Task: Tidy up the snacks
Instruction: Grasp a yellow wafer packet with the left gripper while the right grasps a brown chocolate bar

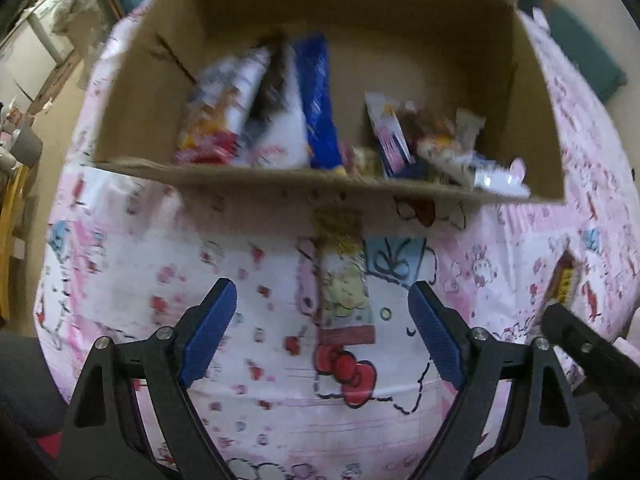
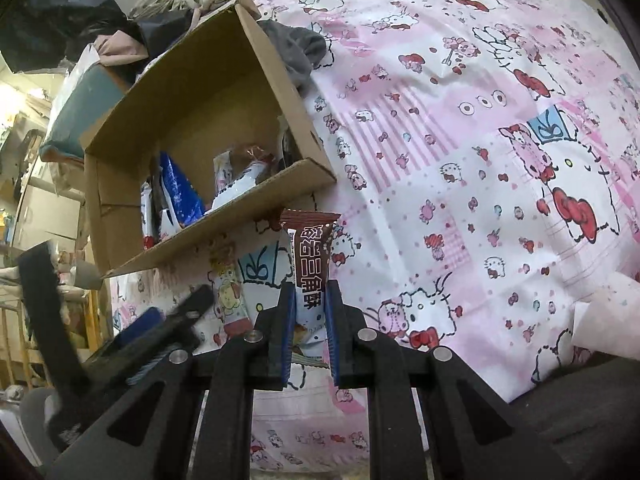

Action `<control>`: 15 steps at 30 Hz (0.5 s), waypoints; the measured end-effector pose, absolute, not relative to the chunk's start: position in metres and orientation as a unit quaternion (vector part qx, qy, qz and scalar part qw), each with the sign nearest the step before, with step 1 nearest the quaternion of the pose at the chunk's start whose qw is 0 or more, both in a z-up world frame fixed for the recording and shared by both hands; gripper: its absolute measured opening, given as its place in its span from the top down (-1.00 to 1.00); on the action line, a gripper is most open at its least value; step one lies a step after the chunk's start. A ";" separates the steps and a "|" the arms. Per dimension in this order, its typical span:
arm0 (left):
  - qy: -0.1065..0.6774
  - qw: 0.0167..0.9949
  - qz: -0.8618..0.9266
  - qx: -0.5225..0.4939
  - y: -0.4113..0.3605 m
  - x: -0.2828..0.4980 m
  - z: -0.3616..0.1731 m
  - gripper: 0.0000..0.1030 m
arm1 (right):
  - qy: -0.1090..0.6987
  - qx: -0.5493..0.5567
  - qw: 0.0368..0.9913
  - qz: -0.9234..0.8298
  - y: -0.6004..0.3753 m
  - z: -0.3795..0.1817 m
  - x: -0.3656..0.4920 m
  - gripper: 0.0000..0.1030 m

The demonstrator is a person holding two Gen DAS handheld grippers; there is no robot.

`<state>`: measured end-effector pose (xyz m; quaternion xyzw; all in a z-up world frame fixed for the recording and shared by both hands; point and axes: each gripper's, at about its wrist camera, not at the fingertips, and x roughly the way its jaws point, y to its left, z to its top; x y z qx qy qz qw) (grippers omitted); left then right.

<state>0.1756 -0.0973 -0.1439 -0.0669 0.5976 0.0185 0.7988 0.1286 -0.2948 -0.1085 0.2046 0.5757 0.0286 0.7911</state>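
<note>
A cardboard box [image 1: 280, 178] holding several snack packets lies on a pink cartoon-print sheet [image 1: 248, 280]; it also shows in the right wrist view [image 2: 224, 216]. My left gripper [image 1: 322, 292] is open above a yellow-and-pink snack packet [image 1: 344, 280] that lies on the sheet in front of the box. My right gripper [image 2: 308, 292] is shut on a brown-and-white snack packet [image 2: 310, 256], held upright near the box's front corner. That packet and the right gripper's finger show at the right of the left wrist view [image 1: 564, 280]. The yellow packet also shows in the right wrist view [image 2: 230, 292].
A blue packet [image 1: 318, 100] and white packets [image 1: 224, 108] stand in the box's left half, smaller packets [image 1: 440, 144] in its right. Grey cloth [image 2: 300, 52] lies behind the box. Furniture and clutter [image 2: 48, 200] stand beyond the bed's left edge.
</note>
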 end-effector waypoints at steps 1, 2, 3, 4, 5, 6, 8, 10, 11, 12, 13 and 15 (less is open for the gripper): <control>0.604 0.794 0.022 -0.061 -0.102 0.178 -0.149 -0.64 | 0.576 0.204 0.791 0.026 -0.296 -0.110 0.129 0.71; 0.610 0.790 0.022 -0.056 -0.107 0.179 -0.154 -0.62 | 0.576 0.207 0.790 0.023 -0.298 -0.109 0.130 0.71; 0.616 0.786 0.018 -0.052 -0.112 0.181 -0.159 -0.62 | 0.577 0.212 0.789 0.019 -0.301 -0.111 0.131 0.71; 0.620 0.783 0.016 -0.044 -0.117 0.182 -0.163 -0.62 | 0.578 0.217 0.787 0.015 -0.304 -0.112 0.131 0.71; 0.626 0.779 0.015 -0.031 -0.123 0.184 -0.168 -0.62 | 0.579 0.222 0.784 0.012 -0.307 -0.114 0.132 0.71; 0.629 0.777 0.016 -0.023 -0.126 0.186 -0.172 -0.57 | 0.580 0.226 0.783 0.010 -0.308 -0.115 0.132 0.71; 0.642 0.767 0.015 -0.013 -0.130 0.189 -0.183 -0.25 | 0.579 0.226 0.783 0.009 -0.309 -0.116 0.135 0.71; 0.647 0.762 0.013 -0.023 -0.127 0.190 -0.186 -0.08 | 0.579 0.222 0.785 0.009 -0.308 -0.116 0.135 0.71; 0.645 0.763 0.016 -0.023 -0.126 0.190 -0.185 0.05 | 0.579 0.223 0.784 0.010 -0.307 -0.116 0.136 0.71; 0.643 0.765 0.016 -0.020 -0.126 0.190 -0.184 0.40 | 0.580 0.223 0.784 0.012 -0.307 -0.117 0.136 0.71; 0.643 0.766 0.010 -0.022 -0.125 0.190 -0.184 0.56 | 0.580 0.224 0.783 0.014 -0.306 -0.117 0.136 0.71; 0.645 0.764 -0.002 -0.028 -0.122 0.190 -0.183 0.56 | 0.579 0.225 0.783 0.017 -0.305 -0.117 0.136 0.71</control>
